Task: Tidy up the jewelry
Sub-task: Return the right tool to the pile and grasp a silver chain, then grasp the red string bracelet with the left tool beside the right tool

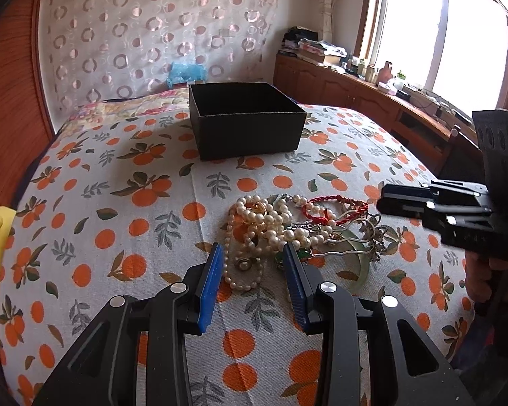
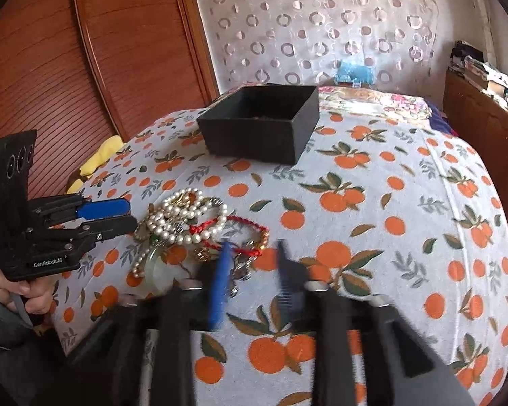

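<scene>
Jewelry pile (image 1: 298, 226) is tangled on the orange-print bedspread (image 1: 118, 203), well short of the black box (image 1: 247, 118). Left gripper (image 1: 252, 260) gapes wide over pearls; right gripper (image 2: 252, 264) is also spread, holding nothing.

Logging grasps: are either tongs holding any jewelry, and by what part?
Nothing held: left tongs and right tongs are open over the jewelry pile.

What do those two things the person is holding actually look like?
Each tool is black, with two flat fingers faced in blue ribbed pads and round silver pins at the joints. The left tool carries white lettering on its body and a black upright plate with round holes. The right tool looks the same, though blurred. A grey sleeve shows at one wrist.
</scene>
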`<state>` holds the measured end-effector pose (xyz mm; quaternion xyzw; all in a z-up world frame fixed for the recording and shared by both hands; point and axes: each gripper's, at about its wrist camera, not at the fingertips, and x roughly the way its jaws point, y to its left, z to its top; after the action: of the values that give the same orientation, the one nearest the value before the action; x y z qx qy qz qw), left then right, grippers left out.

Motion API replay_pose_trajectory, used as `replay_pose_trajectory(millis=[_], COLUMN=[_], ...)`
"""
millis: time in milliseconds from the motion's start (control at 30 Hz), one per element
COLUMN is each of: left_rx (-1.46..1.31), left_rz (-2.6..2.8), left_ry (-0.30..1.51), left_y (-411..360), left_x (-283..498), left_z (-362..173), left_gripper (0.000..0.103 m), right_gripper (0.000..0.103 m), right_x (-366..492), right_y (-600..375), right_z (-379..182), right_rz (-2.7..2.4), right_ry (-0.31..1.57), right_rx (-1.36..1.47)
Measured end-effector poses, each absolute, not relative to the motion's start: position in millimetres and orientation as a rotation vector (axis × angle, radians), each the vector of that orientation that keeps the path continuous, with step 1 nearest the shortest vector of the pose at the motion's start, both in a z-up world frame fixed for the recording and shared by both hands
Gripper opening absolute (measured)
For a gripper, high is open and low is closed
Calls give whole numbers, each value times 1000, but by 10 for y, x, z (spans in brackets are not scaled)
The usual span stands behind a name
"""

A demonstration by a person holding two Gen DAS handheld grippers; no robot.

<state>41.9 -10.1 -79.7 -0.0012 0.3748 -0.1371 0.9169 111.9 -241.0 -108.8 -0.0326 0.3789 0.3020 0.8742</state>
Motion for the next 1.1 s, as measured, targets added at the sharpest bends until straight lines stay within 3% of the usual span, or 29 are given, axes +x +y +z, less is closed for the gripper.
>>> replay_pose_trajectory(millis=[367, 533, 800, 933, 1100], left_rx=[-13, 12, 48, 62, 52], left_rz=[-273, -266, -271, -288, -281], left_ry=[796, 835, 843, 847, 836], left_y=[19, 21, -11, -55, -49], left_x=[524, 665, 701, 718, 715], left_z=[-854, -920, -947, -961, -966], left_gripper=[33, 22, 16, 1, 0], right_gripper=[34, 16, 12, 11, 10], right_x=[1177, 1200, 1170, 1173, 1191], right_y=[-2316, -2389, -2455, -2452, -2391], right_z=[-1307, -1227, -995, -867, -657], right_rz=[691, 677, 630, 625, 627], right_ry=[915, 883, 785, 752, 706], right_rx=[1, 29, -42, -88, -158])
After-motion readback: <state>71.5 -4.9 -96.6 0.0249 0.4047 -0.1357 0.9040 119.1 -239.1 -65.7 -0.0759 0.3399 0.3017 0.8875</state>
